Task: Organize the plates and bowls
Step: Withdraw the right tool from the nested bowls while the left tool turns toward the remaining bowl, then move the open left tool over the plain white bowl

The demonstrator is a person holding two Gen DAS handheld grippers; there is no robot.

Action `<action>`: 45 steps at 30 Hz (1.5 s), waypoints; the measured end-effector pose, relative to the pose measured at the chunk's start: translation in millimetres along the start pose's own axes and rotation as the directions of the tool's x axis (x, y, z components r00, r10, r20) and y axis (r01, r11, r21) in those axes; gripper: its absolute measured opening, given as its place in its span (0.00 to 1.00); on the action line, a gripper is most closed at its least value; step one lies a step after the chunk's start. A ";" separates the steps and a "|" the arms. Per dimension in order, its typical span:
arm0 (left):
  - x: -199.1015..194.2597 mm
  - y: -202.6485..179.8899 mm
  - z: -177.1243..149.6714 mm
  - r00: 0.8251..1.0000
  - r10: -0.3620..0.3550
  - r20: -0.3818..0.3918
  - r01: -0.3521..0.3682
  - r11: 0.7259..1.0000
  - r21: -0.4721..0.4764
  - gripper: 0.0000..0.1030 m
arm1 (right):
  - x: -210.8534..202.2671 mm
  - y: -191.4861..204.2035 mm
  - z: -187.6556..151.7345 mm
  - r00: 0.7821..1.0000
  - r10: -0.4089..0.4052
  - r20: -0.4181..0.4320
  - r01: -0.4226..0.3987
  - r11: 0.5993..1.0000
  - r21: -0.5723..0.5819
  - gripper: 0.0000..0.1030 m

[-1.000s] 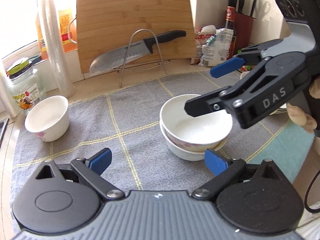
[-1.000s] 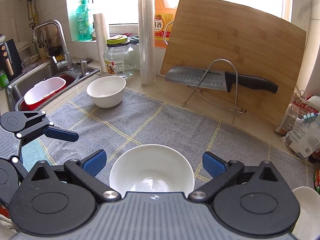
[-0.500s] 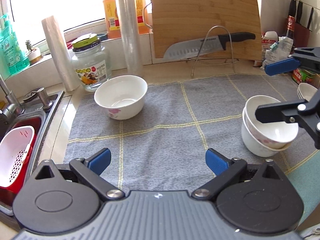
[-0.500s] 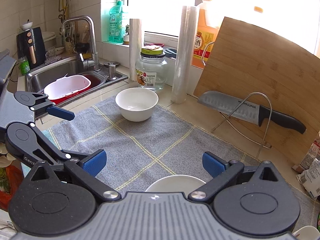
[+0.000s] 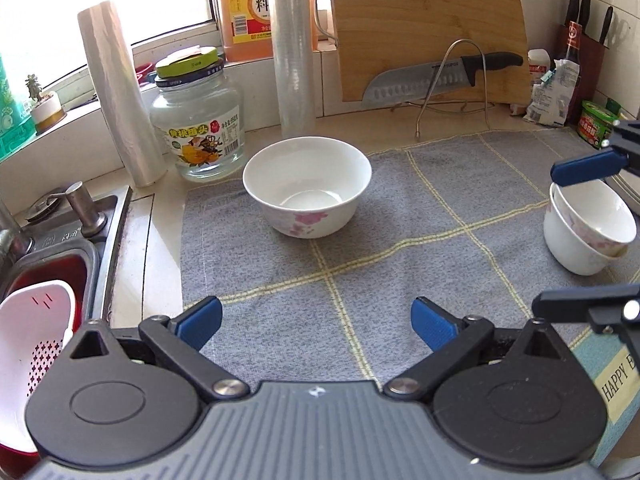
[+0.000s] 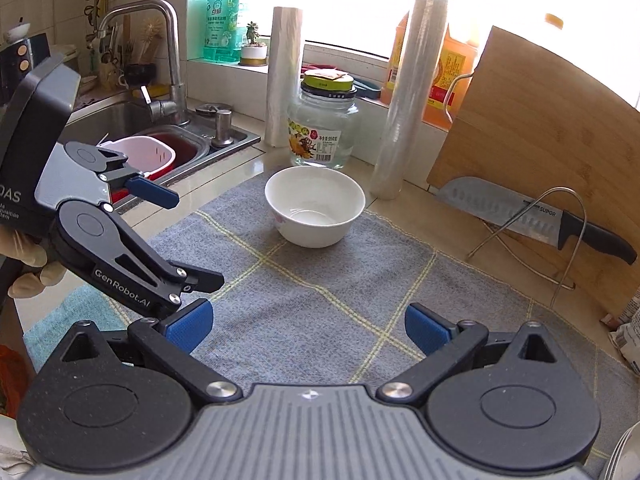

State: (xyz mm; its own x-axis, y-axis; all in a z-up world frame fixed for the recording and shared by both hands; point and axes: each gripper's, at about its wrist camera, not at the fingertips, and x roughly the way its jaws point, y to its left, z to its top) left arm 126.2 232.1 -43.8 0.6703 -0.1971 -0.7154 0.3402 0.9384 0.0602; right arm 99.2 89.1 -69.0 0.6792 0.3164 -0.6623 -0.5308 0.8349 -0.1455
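left gripper: jaws wide, empty, over grey mat | right gripper: jaws wide, empty, over mat | single bowl: upright at mat's far edge, near glass jar | two stacked bowls: mat's right side

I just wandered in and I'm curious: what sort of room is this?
A home kitchen, most likely. There's a steel sink with a tap, a chef's knife on a rack against a wooden cutting board, and white bowls on a counter cloth.
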 end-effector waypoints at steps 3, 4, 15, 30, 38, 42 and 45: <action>2.4 13.4 0.0 1.000 -0.010 0.017 0.010 1.000 0.010 0.97 | 25.2 15.2 -4.6 0.999 -0.003 -0.038 0.004 1.000 0.002 1.00; 2.7 16.4 0.4 1.000 -0.007 0.023 0.007 1.000 0.007 0.97 | 35.6 19.7 -6.8 0.998 -0.019 -0.062 0.018 1.000 -0.002 1.00; 12.1 33.6 13.1 0.998 -0.050 0.049 0.049 0.999 0.013 0.97 | 83.3 28.9 -10.1 0.993 -0.008 -0.116 0.016 0.997 0.071 1.00; 39.7 44.1 43.4 0.993 -0.115 -0.006 0.115 0.993 0.014 0.97 | 91.0 17.9 -23.3 0.996 -0.003 -0.092 0.014 0.992 0.126 1.00; 60.0 47.5 72.6 0.989 -0.151 0.011 0.149 0.986 0.073 0.97 | 93.6 15.9 -17.4 0.995 0.000 -0.100 0.013 0.992 0.127 1.00; 75.2 50.0 87.3 0.978 -0.210 0.005 0.209 0.973 0.094 0.97 | 94.3 11.1 -4.1 0.997 -0.014 -0.078 0.023 0.993 0.116 1.00; 86.5 50.1 93.7 0.977 -0.211 -0.004 0.210 0.971 0.112 0.97 | 97.7 6.2 8.9 0.998 -0.042 -0.056 0.046 0.995 0.086 1.00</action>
State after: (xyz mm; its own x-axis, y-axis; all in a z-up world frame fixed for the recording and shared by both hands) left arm 263.0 235.5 -37.4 0.5804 -0.3896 -0.7151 0.5451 0.8383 -0.0143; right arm 166.7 129.2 -128.1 0.6712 0.2556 -0.6958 -0.4534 0.8842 -0.1126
